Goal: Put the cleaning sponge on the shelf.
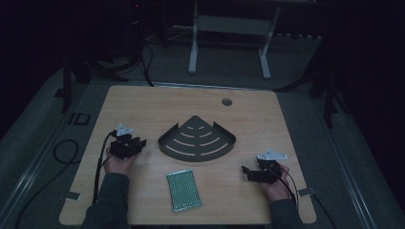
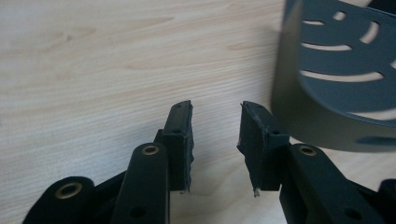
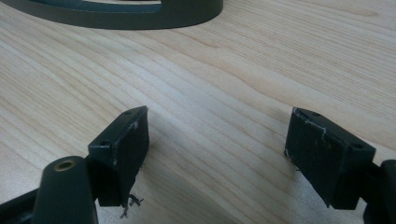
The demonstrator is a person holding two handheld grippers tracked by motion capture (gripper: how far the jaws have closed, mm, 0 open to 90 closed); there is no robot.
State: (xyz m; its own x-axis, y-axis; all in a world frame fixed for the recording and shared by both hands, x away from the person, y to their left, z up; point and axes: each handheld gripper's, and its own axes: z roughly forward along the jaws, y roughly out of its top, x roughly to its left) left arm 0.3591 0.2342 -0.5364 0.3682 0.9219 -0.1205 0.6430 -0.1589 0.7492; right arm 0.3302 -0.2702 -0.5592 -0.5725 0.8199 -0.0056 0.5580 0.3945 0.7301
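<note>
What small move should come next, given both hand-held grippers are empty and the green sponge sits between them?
Probably move the right hand-held gripper left toward the green sponge. Its jaws stand wide open and empty, and the sponge lies flat at the near table edge, apart from the dark corner shelf. The left hand-held gripper, also open, sits beside that shelf.

Your table (image 1: 143, 109) is pale wood with fine grain lines. The shelf (image 1: 197, 139) beyond your fingertips is dark grey, cut with curved slots. The sponge (image 1: 184, 190) between your two grippers is green with a silvery speckled weave. Your jaws are black.
</note>
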